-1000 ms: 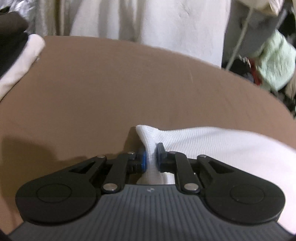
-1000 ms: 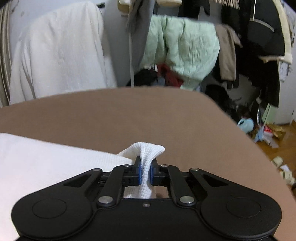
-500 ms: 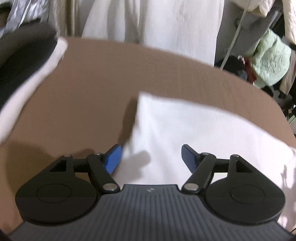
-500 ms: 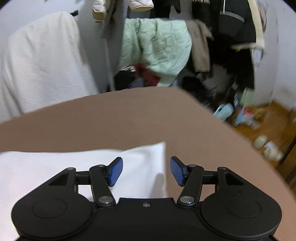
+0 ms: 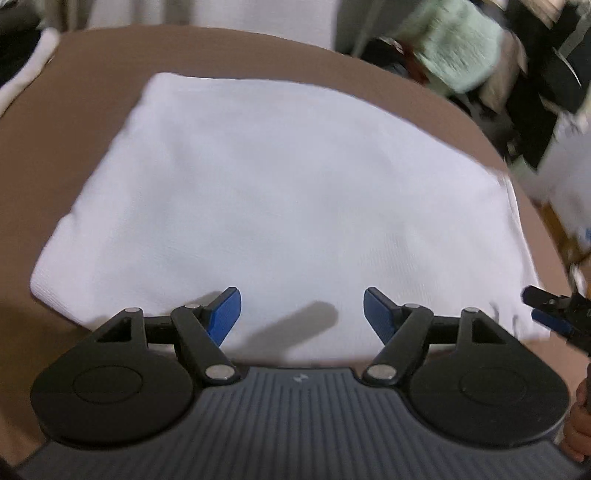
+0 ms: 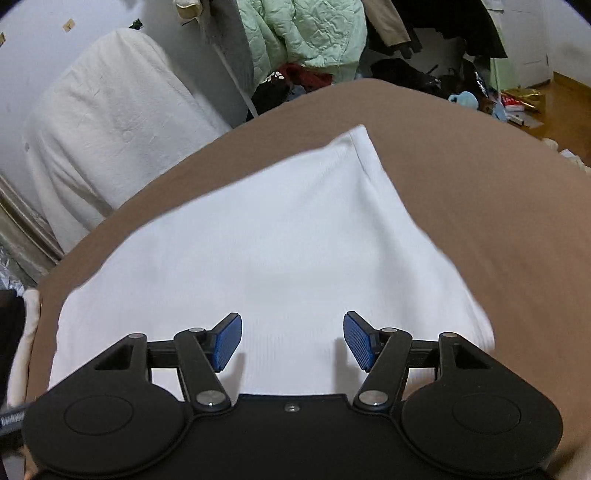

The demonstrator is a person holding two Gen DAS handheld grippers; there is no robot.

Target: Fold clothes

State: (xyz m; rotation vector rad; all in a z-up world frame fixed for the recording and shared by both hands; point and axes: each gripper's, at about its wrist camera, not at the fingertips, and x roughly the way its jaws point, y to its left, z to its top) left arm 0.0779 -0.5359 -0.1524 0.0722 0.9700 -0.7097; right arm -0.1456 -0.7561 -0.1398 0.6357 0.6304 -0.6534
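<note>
Folded white garment [image 5: 280, 192] flat on the brown table [image 5: 74, 122].
We see our left gripper [image 5: 302, 314] and right gripper [image 6: 292, 341] opening above it, holding nothing.

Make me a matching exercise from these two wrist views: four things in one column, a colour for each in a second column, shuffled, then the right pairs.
Things:
1. folded cloth
2. table cover
3. gripper pads
4. quilted jacket

Colours:
A. blue
B. pale green
C. white
D. brown

Pairs: 1-C, 2-D, 3-A, 4-B
</note>
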